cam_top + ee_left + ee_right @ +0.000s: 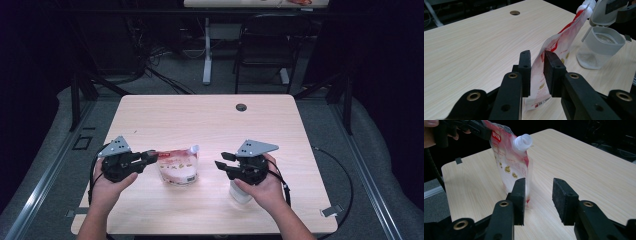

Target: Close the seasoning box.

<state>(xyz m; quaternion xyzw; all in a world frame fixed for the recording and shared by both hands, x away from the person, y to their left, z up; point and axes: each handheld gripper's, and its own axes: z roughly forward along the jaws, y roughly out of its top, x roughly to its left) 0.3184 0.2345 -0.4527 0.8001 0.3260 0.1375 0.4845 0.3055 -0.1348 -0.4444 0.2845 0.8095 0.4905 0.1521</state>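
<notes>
Our left gripper [536,72] has its fingers pinched on the edge of the refill pouch [177,166], holding it upright near the tabletop's [200,120] front edge so its spout [523,142] stays reachable. Our right gripper [539,202], fingers apart and empty, faces it above the clear jar [600,47].

pouch [510,165] | red-and-white print | lettering too small and blurred to read
</notes>
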